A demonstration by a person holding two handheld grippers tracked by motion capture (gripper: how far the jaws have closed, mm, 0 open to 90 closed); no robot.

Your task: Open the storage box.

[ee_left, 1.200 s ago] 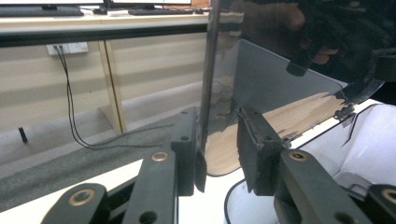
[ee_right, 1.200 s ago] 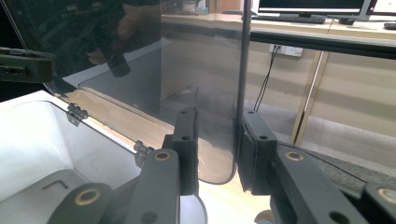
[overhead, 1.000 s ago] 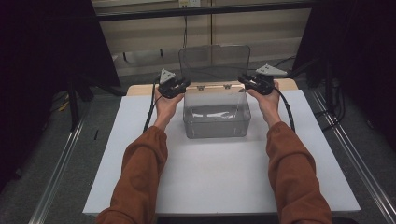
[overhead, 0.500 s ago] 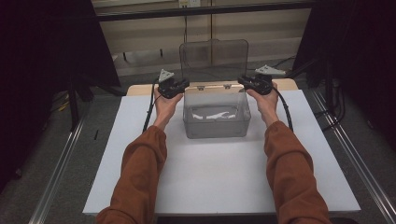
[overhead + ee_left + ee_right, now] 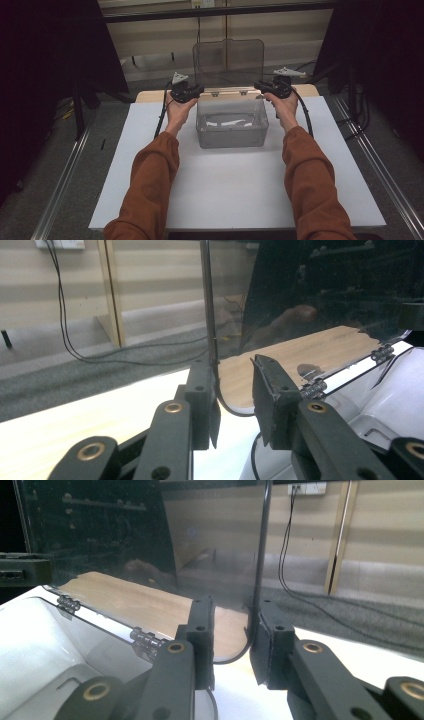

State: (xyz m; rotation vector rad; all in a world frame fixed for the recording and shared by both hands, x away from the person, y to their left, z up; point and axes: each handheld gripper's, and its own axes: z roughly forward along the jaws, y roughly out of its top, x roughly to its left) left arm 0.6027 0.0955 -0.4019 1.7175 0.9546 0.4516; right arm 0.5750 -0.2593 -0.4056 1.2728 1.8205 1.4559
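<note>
The lid [image 5: 228, 62] has swung up from a backward tilt to upright at the box's [image 5: 231, 125] rear edge, upper middle of the high view.

A white surface [image 5: 235, 195] is lying over a light wooden tabletop [image 5: 150, 96], whose far edge is showing beyond the white. Grey carpeted floor [image 5: 55, 170] is spreading around it on both sides. Metal rails [image 5: 62, 185] are running along the floor to the left and right of the surface. A pale panelled wall [image 5: 155, 45] is standing behind, crossed by a dark horizontal bar [image 5: 215, 11]. Black cables [image 5: 62, 315] are hanging down the wall from a white socket strip [image 5: 55, 244] and trailing across the carpet. Dark curtains [image 5: 50, 55] are closing off both sides, and the light is staying dim.
</note>
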